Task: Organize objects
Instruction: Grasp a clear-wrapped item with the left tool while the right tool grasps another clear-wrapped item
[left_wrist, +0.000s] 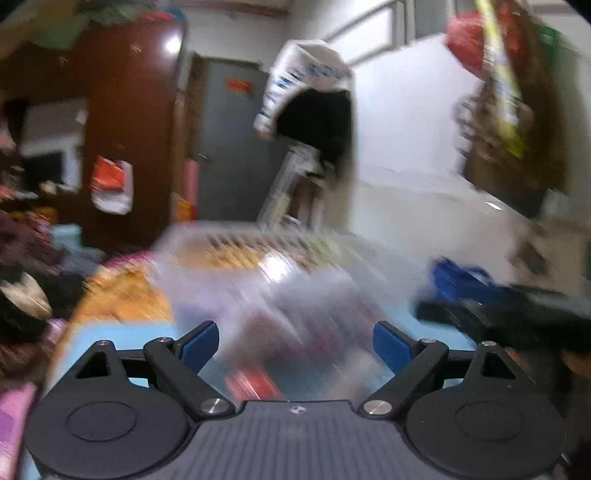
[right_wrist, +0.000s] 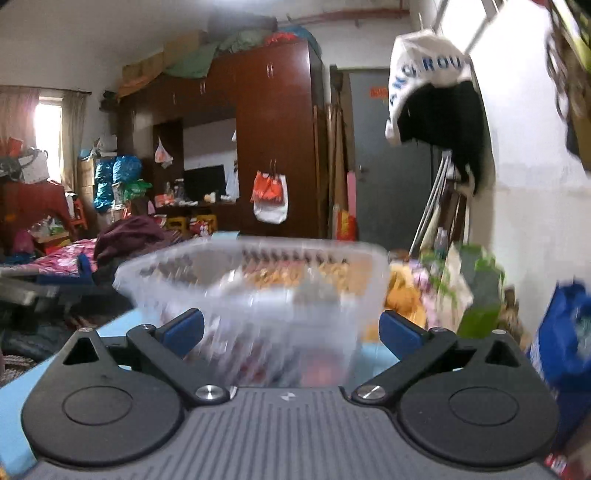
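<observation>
Clear plastic, ribbed along its rim, makes up the basket (right_wrist: 255, 291) that stands on the light-blue tabletop (right_wrist: 114, 328) directly ahead of both my tongs. Its contents read only as red, orange and yellow smears through the wall; I cannot name them.

My right gripper (right_wrist: 291, 330) is spread wide. Its blue pads (right_wrist: 184, 328) stand to either side of the basket's lower wall. The basket is blurred in this view, and I see no pad pressing on it.

My left gripper (left_wrist: 295, 347) is likewise spread, its blue pads (left_wrist: 201, 347) well apart. The same basket (left_wrist: 266, 288) lies ahead of it, heavily smeared by motion blur. Nothing is pinched between these pads. Whether either pad touches the plastic I cannot tell.

To the right of the basket in the right wrist view sit an orange soft object (right_wrist: 404, 299), a green-and-white bag (right_wrist: 469, 295) and a blue bag (right_wrist: 561, 332) at the frame edge. In the left wrist view a blue item (left_wrist: 461, 284) and a black object (left_wrist: 498, 314) lie right of the basket.

Behind stand a dark-red wardrobe (right_wrist: 273, 129), a grey door (right_wrist: 388, 166), and a white cloth with blue lettering (right_wrist: 424, 70) hanging over something black on the white wall.
</observation>
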